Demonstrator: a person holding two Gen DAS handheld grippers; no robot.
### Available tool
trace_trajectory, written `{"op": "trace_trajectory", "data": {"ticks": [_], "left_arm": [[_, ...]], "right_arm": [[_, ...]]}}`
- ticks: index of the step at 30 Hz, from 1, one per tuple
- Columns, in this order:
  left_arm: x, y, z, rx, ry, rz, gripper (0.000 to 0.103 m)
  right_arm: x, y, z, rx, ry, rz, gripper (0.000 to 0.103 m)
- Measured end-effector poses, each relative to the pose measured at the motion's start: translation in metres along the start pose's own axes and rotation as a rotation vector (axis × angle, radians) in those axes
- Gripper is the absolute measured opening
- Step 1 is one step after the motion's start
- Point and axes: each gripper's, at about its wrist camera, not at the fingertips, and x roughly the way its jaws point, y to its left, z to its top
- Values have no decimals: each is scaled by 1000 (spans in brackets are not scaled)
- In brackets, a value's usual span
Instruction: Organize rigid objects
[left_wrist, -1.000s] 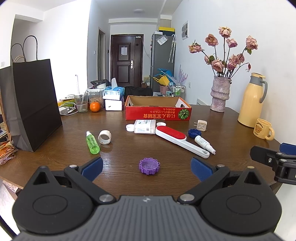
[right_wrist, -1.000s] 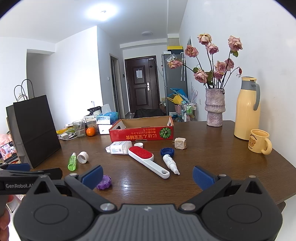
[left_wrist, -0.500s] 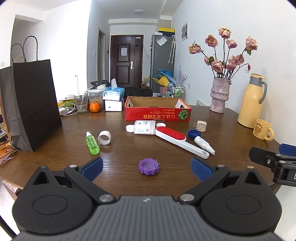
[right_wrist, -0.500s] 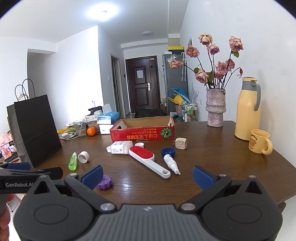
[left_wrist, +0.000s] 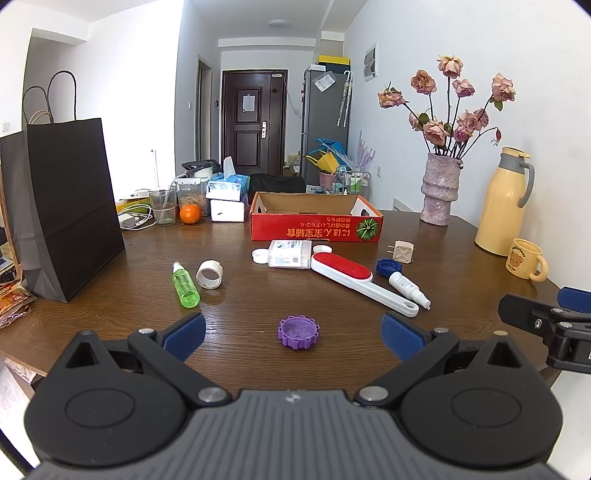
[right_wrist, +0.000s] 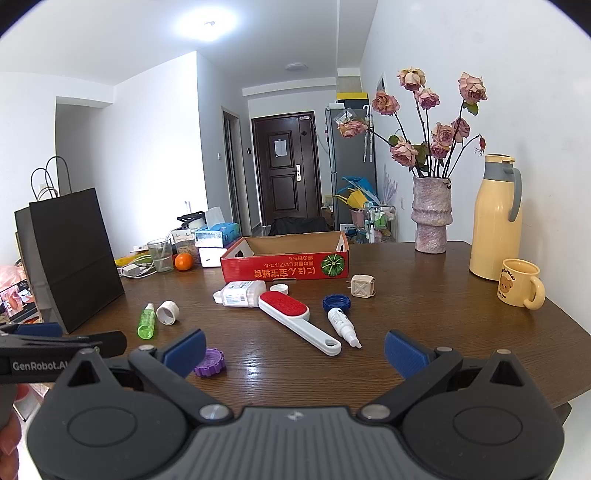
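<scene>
An open red cardboard box stands mid-table, nothing visible inside it. In front of it lie a red-and-white lint brush, a white bottle, a small white tube, a blue cap, a beige plug, a green spray bottle, a white ring and a purple cap. My left gripper is open, the purple cap between its fingers' line. My right gripper is open and holds nothing.
A black paper bag stands at the left. A vase of roses, a yellow thermos and a yellow mug line the right side. A glass, an orange and tissue boxes sit at the back left.
Both views have shifted only slightly; the right gripper has risen or tilted a little. The objects on the table have not moved.
</scene>
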Motion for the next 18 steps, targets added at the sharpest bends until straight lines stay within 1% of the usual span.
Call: {"op": "trace_trajectory", "data": {"ticks": [18], "left_arm": [[-1,1,1,-2,-2,1,103]], "right_arm": [[0,0,0,-2,-1,0,103]]}}
